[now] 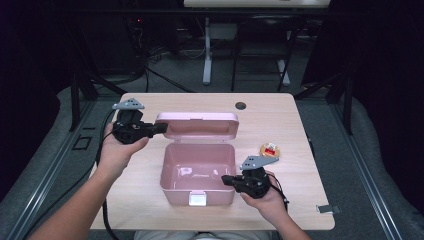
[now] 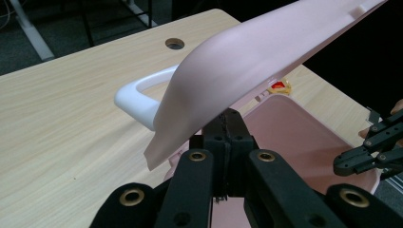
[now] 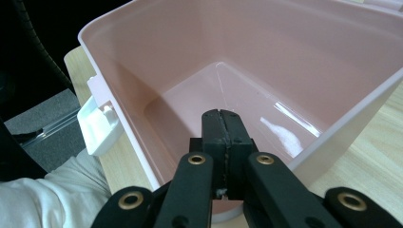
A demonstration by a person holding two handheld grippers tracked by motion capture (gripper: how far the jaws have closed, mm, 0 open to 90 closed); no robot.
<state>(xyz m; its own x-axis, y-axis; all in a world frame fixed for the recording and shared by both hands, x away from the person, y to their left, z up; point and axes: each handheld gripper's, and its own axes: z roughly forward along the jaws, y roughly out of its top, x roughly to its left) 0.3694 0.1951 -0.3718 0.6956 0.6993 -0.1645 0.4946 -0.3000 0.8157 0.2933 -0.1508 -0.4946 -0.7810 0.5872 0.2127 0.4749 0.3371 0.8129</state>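
1. We see a pink storage box (image 1: 197, 172) mid table, toward the near edge, with its lid (image 1: 197, 125) up and a white latch (image 1: 197, 199) on the front wall
2. Left gripper (image 1: 159, 128) sits at the lid's left end, jaws clenched together just under the lid edge; we cannot tell whether they touch it
3. Right gripper (image 1: 226, 179) has its jaws clenched on nothing, tips over the box's right rim
4. Small round orange item (image 1: 269, 150) lies toward the right edge of the table (image 1: 300, 200)
5. White handle (image 2: 138, 97) shows behind the lid

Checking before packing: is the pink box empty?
Empty: the pink box stands with lid raised, and its inside shows bare in the right gripper view.
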